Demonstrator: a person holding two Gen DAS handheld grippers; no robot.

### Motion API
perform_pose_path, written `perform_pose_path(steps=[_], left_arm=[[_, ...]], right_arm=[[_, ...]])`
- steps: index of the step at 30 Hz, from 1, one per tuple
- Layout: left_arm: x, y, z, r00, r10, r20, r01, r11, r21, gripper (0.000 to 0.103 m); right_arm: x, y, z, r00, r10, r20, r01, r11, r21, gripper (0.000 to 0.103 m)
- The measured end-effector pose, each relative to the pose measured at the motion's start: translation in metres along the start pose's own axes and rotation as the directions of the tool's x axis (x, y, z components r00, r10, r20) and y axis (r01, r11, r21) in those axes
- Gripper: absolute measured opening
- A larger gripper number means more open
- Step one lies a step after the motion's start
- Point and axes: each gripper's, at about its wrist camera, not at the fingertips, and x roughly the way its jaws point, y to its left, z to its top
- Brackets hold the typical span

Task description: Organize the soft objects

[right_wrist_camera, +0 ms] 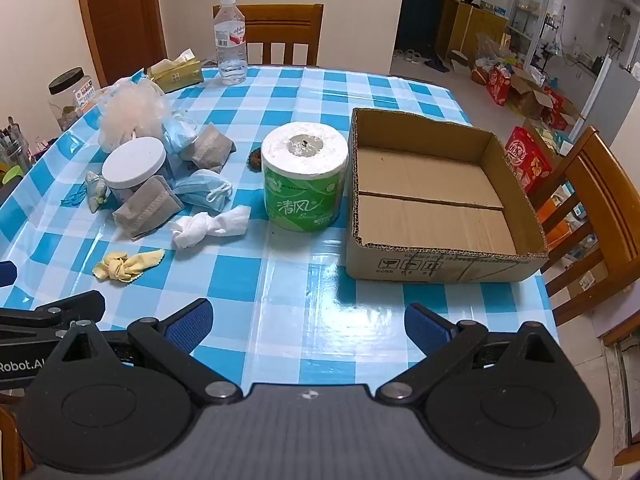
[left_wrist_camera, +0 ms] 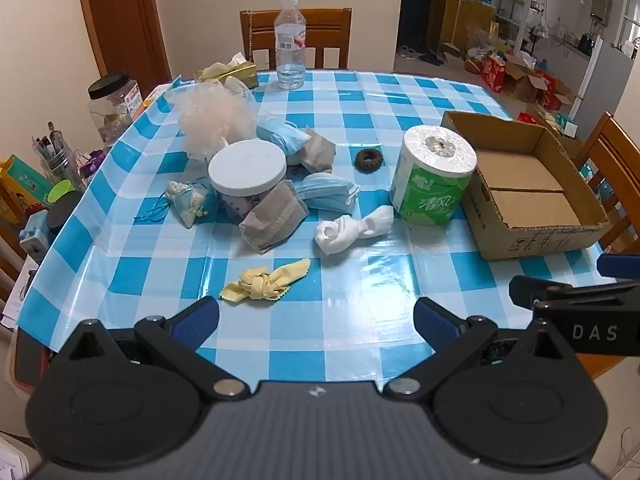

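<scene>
Soft things lie scattered on the blue checked table: a knotted yellow cloth (left_wrist_camera: 266, 283) (right_wrist_camera: 127, 265), a knotted white sock (left_wrist_camera: 352, 229) (right_wrist_camera: 210, 225), grey masks (left_wrist_camera: 274, 216) (right_wrist_camera: 146, 206), blue masks (left_wrist_camera: 326, 196) (right_wrist_camera: 204, 190), a pale bath pouf (left_wrist_camera: 214, 118) (right_wrist_camera: 130, 112), a small sachet (left_wrist_camera: 186, 200) and a dark scrunchie (left_wrist_camera: 369, 159). An empty open cardboard box (left_wrist_camera: 532, 184) (right_wrist_camera: 436, 196) stands at the right. My left gripper (left_wrist_camera: 316, 322) is open and empty, just short of the yellow cloth. My right gripper (right_wrist_camera: 308, 322) is open and empty over the table's near edge.
A green-wrapped toilet roll (left_wrist_camera: 434, 176) (right_wrist_camera: 304, 178) stands beside the box. A white-lidded jar (left_wrist_camera: 248, 170) (right_wrist_camera: 134, 166) sits among the masks. A water bottle (left_wrist_camera: 290, 44) (right_wrist_camera: 230, 40) and tissue box (left_wrist_camera: 230, 72) stand at the back. Chairs surround the table; clutter lies left.
</scene>
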Motion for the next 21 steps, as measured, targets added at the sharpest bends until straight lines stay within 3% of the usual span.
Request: perform_pose_path(steps=[21], left_arm=[[-0.0030,-0.0038,0.0027,1.000,0.001,0.004,-0.001,1.000,0.005,0.102]], right_arm=[[-0.0015,-0.0018,0.0036,1.000,0.000,0.004,0.000,1.000,-0.003,0.103]])
